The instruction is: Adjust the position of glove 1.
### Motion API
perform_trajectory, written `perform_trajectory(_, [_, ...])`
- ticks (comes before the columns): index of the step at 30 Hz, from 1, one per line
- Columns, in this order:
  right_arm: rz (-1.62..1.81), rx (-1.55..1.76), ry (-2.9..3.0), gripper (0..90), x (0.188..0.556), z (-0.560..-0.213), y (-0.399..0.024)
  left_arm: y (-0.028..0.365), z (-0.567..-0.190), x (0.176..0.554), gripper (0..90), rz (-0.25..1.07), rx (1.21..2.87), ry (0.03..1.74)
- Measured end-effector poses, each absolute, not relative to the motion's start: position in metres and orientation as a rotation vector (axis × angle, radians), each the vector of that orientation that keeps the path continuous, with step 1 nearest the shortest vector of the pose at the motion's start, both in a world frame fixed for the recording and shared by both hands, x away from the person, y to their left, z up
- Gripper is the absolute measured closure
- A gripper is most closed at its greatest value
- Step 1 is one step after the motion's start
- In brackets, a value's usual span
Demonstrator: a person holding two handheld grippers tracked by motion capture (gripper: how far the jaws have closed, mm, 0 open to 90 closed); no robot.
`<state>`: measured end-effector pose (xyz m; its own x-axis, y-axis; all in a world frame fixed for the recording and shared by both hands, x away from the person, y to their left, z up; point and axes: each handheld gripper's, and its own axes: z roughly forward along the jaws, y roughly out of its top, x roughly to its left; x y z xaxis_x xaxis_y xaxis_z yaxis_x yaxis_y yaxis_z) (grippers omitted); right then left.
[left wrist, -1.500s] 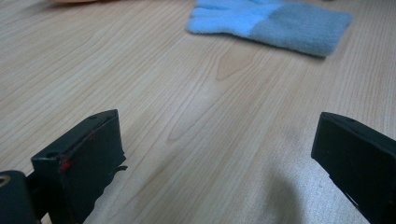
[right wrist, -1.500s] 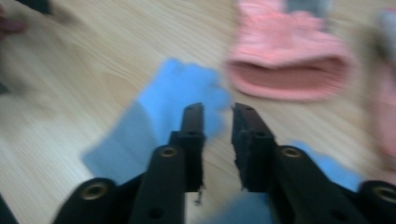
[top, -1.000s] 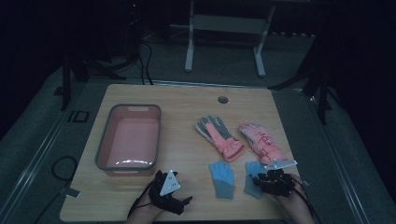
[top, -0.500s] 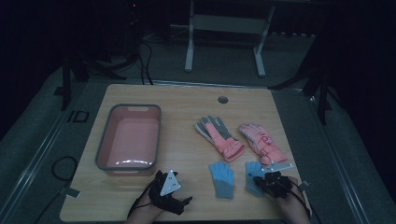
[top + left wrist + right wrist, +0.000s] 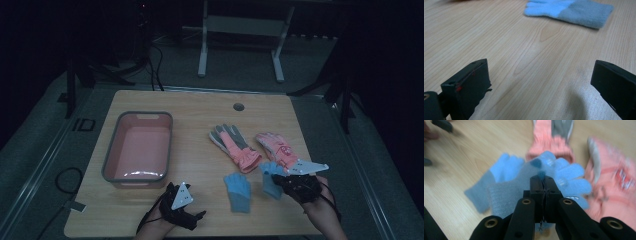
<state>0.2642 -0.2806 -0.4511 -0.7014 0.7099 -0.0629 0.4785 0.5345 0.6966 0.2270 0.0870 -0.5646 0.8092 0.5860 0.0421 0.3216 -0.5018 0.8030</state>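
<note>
Two blue knit gloves are near the table's front edge. One blue glove (image 5: 237, 191) (image 5: 571, 11) lies flat on the wood. The second blue glove (image 5: 270, 178) (image 5: 564, 173) hangs lifted off the table, with my right gripper (image 5: 283, 184) (image 5: 544, 181) shut on its middle. In the right gripper view, the flat blue glove (image 5: 496, 173) lies behind the held one. My left gripper (image 5: 192, 216) (image 5: 541, 77) rests low at the front edge, open wide with bare wood between its jaws. It points toward the flat blue glove.
A pink basin (image 5: 116, 150) with a grey rim stands on the left half of the table. Two pink and grey gloves (image 5: 235, 145) (image 5: 277, 147) lie behind the blue ones. A round cable hole (image 5: 238, 107) sits near the far edge.
My right gripper has closed on the right-hand blue glove and risen, lifting it off the wood. The left gripper has stayed in place.
</note>
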Motion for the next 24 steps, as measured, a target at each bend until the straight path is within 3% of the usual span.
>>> perform_trajectory(10, [0.995, 0.77, 2.518, 87.8, 0.271, -0.432, -0.239, 0.087, -0.565, 0.227, 2.3, 0.392, 2.138, 0.662])
perform_trajectory(24, [1.038, 0.636, 2.678, 87.8, 0.283, -0.464, -0.211, 0.087, -0.565, 0.227, 2.3, 0.393, 2.14, 0.661])
